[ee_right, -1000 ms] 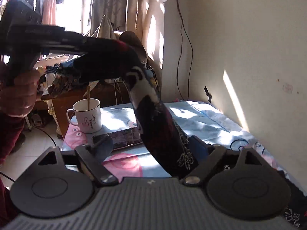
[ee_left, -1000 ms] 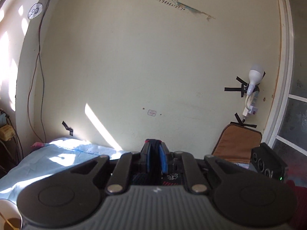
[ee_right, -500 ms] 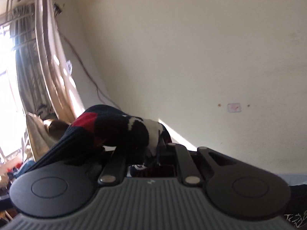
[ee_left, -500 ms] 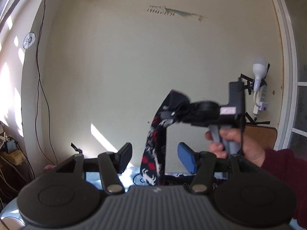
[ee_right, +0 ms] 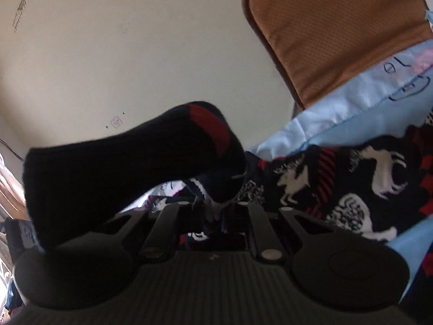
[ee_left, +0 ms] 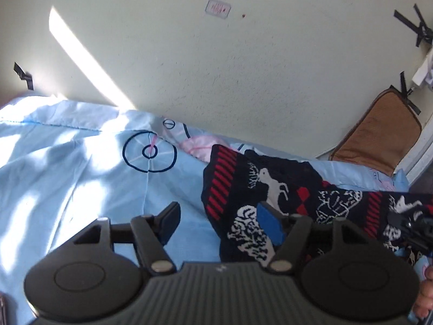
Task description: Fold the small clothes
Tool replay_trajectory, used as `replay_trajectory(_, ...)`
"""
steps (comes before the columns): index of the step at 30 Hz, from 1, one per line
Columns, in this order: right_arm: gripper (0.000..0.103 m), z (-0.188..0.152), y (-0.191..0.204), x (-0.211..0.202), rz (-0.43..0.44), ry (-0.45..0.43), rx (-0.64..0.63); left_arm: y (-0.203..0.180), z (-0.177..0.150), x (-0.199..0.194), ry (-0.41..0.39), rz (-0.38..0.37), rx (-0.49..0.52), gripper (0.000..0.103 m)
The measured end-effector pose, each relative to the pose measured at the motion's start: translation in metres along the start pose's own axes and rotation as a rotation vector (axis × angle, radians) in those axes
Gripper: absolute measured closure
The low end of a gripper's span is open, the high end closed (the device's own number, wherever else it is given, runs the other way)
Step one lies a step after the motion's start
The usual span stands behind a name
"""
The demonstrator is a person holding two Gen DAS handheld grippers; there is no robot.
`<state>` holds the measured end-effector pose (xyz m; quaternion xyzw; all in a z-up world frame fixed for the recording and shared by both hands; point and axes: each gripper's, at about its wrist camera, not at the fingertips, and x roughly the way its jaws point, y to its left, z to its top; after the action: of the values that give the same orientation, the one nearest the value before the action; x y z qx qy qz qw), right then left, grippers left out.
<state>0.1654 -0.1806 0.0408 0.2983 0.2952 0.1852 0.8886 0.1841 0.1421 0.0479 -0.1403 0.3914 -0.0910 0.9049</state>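
A dark navy knitted sock [ee_left: 270, 189] with red stripes and white deer figures lies on the light blue sheet [ee_left: 67, 168]. My left gripper [ee_left: 219, 223] is open and empty, low over the sheet, its right finger over the sock's left end. My right gripper [ee_right: 213, 211] is shut on the sock [ee_right: 135, 159]; the black and red end hangs over its left side, and the patterned part [ee_right: 351, 184] lies on the sheet to its right. The right gripper's tip also shows at the left wrist view's right edge [ee_left: 414, 224].
A cream wall [ee_left: 243, 67] rises just behind the bed. A brown mesh cushion [ee_left: 379, 138] leans on the wall at the right, also close in the right wrist view [ee_right: 338, 35]. Black tape strips and a white plug [ee_left: 422, 73] are on the wall.
Both grippers came down from mid-air to the bed. The left gripper, shut a second ago, opened and stays open. The sock now rests on the sheet, still held by the right gripper.
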Motion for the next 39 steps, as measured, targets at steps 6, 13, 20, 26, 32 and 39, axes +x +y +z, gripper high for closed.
replay_trajectory(6,0.088,0.006,-0.025,-0.007,0.04,-0.007,0.047,0.002,0.009,0.066,0.082,-0.041,-0.082,0.087)
replay_trajectory(13,0.083,0.019,-0.032,0.007,0.011,0.021,-0.004,0.009,-0.006,0.042,-0.121,0.038,-0.111,0.089)
replay_trajectory(20,0.056,0.013,-0.073,0.002,-0.098,0.048,0.132,0.001,-0.013,0.058,-0.099,0.173,-0.005,0.05)
replay_trajectory(26,0.055,0.018,-0.092,-0.032,-0.158,-0.053,0.202,0.011,-0.009,0.052,-0.099,0.145,-0.043,0.054)
replay_trajectory(32,0.095,0.031,-0.095,-0.015,-0.2,-0.059,0.215,0.001,-0.014,0.048,-0.119,0.126,0.016,0.086)
replay_trajectory(39,0.095,0.043,-0.055,-0.037,-0.09,-0.221,0.004,0.012,-0.01,0.04,-0.13,0.102,-0.038,0.088)
